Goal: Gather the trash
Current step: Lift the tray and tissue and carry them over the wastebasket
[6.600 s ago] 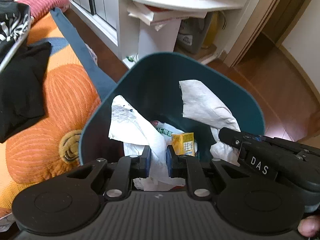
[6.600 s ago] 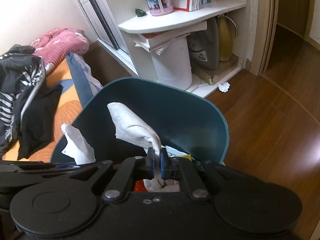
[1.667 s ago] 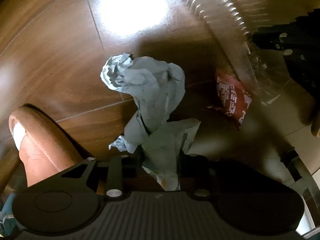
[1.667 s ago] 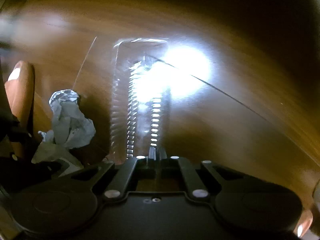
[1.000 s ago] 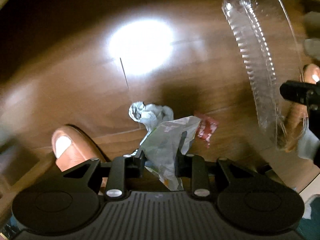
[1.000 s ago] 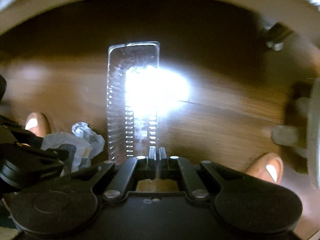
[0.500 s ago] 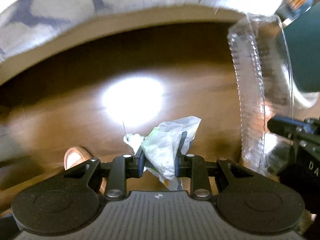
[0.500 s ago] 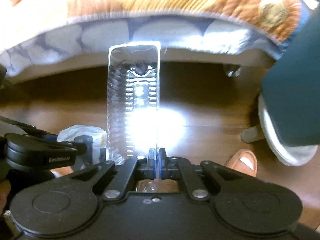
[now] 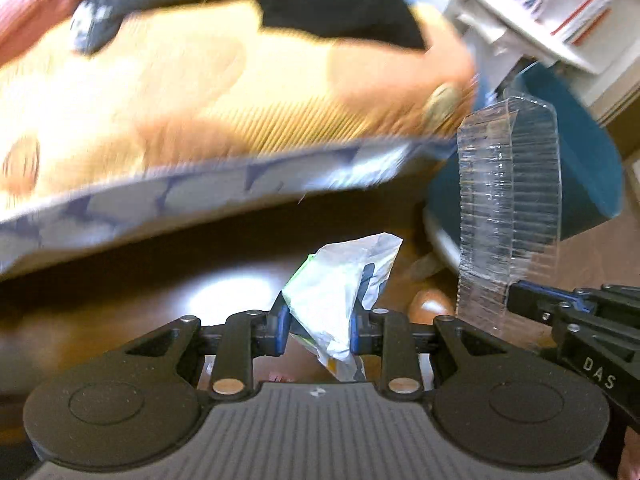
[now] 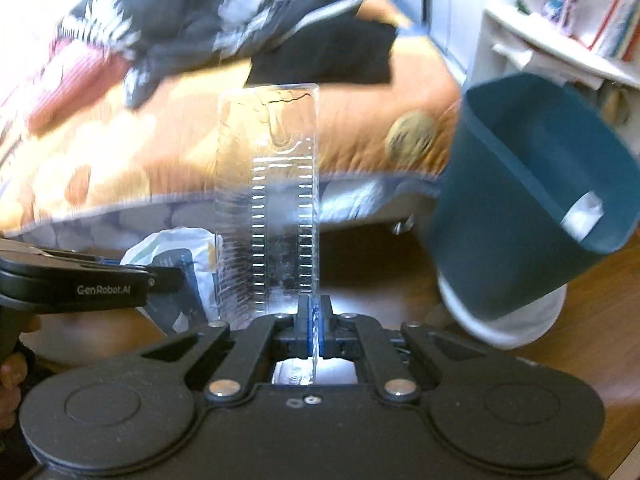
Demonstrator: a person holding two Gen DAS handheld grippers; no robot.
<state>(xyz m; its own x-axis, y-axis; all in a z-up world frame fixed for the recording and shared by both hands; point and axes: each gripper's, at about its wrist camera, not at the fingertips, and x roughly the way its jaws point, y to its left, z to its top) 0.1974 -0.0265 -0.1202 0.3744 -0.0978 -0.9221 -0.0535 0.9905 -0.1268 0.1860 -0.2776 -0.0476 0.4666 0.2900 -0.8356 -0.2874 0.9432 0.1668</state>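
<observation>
The bed (image 9: 208, 92), with its orange quilt and dark clothes piled on top, fills the upper half of both views. To its right stands the teal bin (image 10: 532, 200), tilted toward me in the right wrist view, a scrap of white paper showing inside it.

My right claw (image 10: 314, 322) is clamped together on the thin edge of a clear plastic tray (image 10: 268, 200), which stands upright ahead of the camera. My left claw (image 9: 320, 320) is clamped on a crumpled white wrapper (image 9: 340, 280) (green edge, some dark print I cannot read).

Step in hand, as I judge it: both pieces are off the wooden floor (image 9: 180, 272) and in carry toward the bin. The next move calls for bringing each claw over the bin's open mouth before parting it; the tray is long, so it should go in end first.

Legible writing: "GenRobot.AI" on the left gripper body, "DAS" on the right.
</observation>
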